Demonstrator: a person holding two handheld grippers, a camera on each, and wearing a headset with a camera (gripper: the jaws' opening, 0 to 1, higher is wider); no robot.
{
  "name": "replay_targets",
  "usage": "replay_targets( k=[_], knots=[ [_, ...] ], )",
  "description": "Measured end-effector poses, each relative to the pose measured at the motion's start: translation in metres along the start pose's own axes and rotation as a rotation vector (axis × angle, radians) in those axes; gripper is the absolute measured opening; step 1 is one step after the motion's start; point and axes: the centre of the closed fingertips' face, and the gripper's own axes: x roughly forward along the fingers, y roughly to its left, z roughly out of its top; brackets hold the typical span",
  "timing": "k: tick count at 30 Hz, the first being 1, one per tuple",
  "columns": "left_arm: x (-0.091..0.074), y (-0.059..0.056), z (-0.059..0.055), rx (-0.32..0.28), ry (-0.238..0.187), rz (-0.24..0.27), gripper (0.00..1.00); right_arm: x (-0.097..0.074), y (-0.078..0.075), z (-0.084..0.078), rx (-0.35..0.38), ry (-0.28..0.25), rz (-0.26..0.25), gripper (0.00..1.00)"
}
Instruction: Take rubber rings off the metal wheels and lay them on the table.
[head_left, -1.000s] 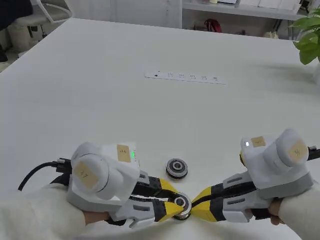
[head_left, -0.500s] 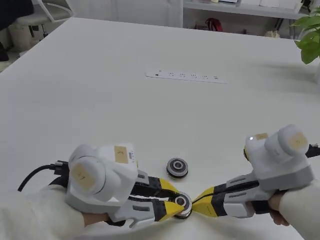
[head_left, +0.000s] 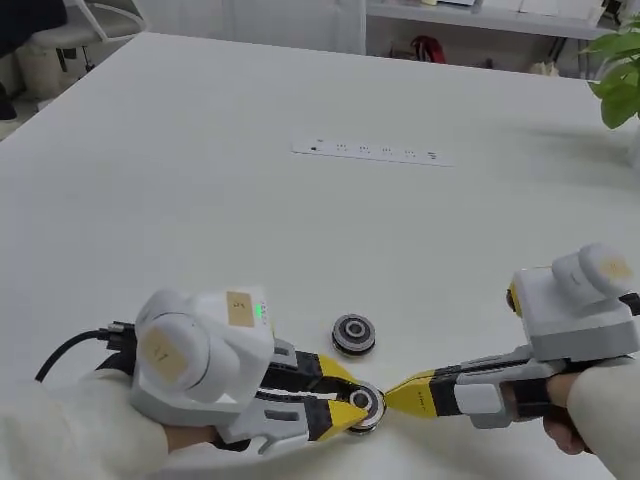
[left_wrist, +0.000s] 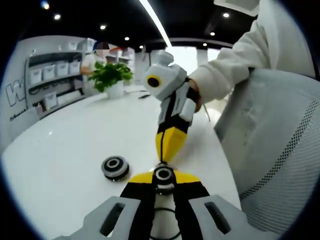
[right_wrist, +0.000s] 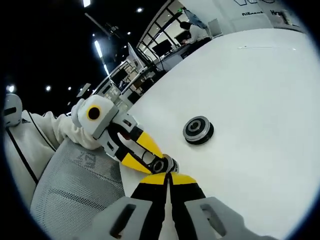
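Note:
A small metal wheel (head_left: 363, 403) with a black rubber ring sits clamped between my left gripper's (head_left: 352, 411) yellow tips, just above the white table (head_left: 200, 180) near its front edge. In the left gripper view the same wheel (left_wrist: 163, 175) stands on edge between the jaws. My right gripper (head_left: 390, 397) comes in from the right, its tips pressed together on the ring at the wheel's right rim (right_wrist: 163, 164). A second wheel (head_left: 353, 333), ring still on it, lies flat on the table just behind the first.
A white power strip (head_left: 368, 153) lies across the middle of the table. A green plant (head_left: 620, 80) stands at the far right. A black cable (head_left: 70, 345) trails left from the left gripper. A grey mesh chair back (left_wrist: 280, 150) is behind the hands.
The right gripper's body has swung right and lower and rolled over, while its tips stayed at the wheel. The left gripper and both wheels have held still.

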Motion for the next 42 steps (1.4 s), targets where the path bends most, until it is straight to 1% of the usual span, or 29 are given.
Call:
replay_targets(
  k=[12,18,26,30,39,42],
  knots=[
    [-0.001,0.000,0.000,-0.009,-0.011,0.001,0.14,0.002,0.011,0.001,0.035,-0.012,0.015,0.00],
    [0.000,-0.001,0.000,0.013,-0.006,0.001,0.14,0.003,0.012,0.000,0.044,-0.003,0.016,0.00],
    [0.000,-0.001,-0.001,0.024,0.001,0.002,0.14,0.003,0.013,0.002,0.047,-0.008,0.022,0.00],
    [0.000,-0.001,-0.001,0.025,0.002,0.004,0.14,0.004,0.014,0.003,0.059,-0.013,0.029,0.00],
    [0.000,-0.001,-0.001,0.025,0.003,0.003,0.14,0.005,0.018,0.004,0.061,-0.014,0.043,0.00],
    [0.000,-0.001,-0.001,0.026,0.002,0.003,0.14,0.006,0.020,0.005,0.062,-0.019,0.058,0.00]
  ],
)
